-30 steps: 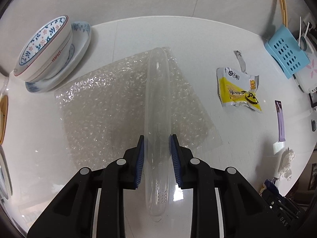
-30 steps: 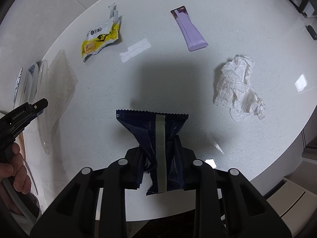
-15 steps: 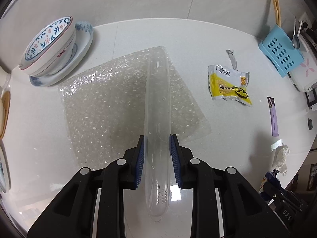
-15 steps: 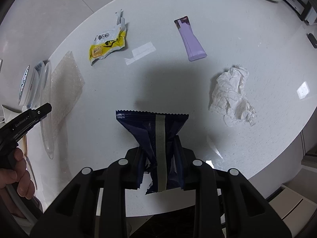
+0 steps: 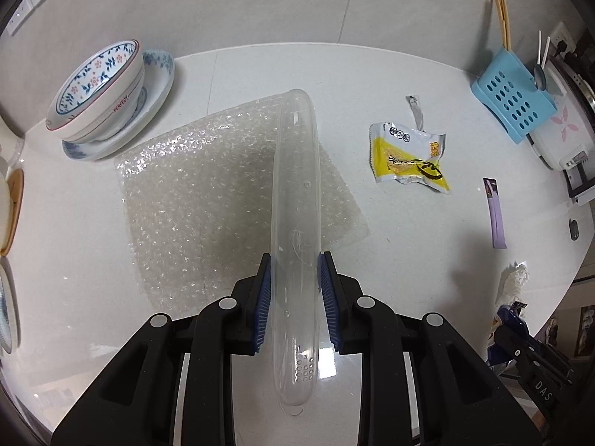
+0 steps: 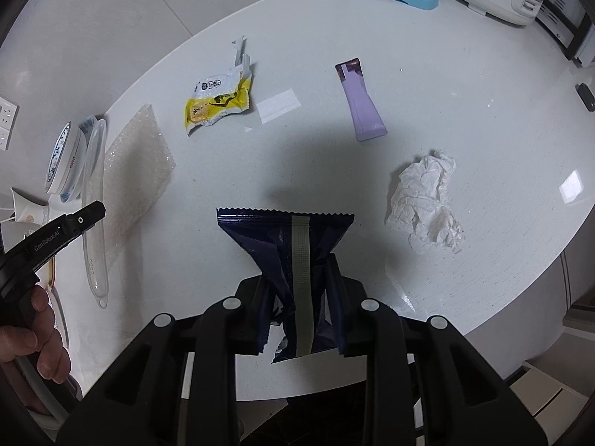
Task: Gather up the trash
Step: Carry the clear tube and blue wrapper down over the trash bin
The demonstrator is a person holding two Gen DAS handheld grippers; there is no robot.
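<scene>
My left gripper (image 5: 295, 264) is shut on a clear plastic lid (image 5: 295, 200), held on edge above a sheet of bubble wrap (image 5: 208, 204). My right gripper (image 6: 299, 264) is shut on a dark blue snack wrapper (image 6: 286, 238), held above the white table (image 6: 465, 74). On the table lie a yellow snack wrapper (image 6: 219, 102), a purple sachet (image 6: 360, 106), a crumpled white tissue (image 6: 427, 200) and a small clear strip (image 6: 279, 106). The yellow wrapper (image 5: 409, 156), the sachet (image 5: 494, 212) and the tissue (image 5: 515, 282) also show in the left wrist view.
A floral bowl on a saucer (image 5: 100, 93) stands at the table's far left. A blue perforated utensil holder (image 5: 513, 100) with chopsticks and a white appliance (image 5: 565, 130) stand at the far right. A small dark object (image 6: 585, 96) lies near the right edge.
Both grippers have risen and drawn back from the table, so more of it shows. Each still holds the same item.
</scene>
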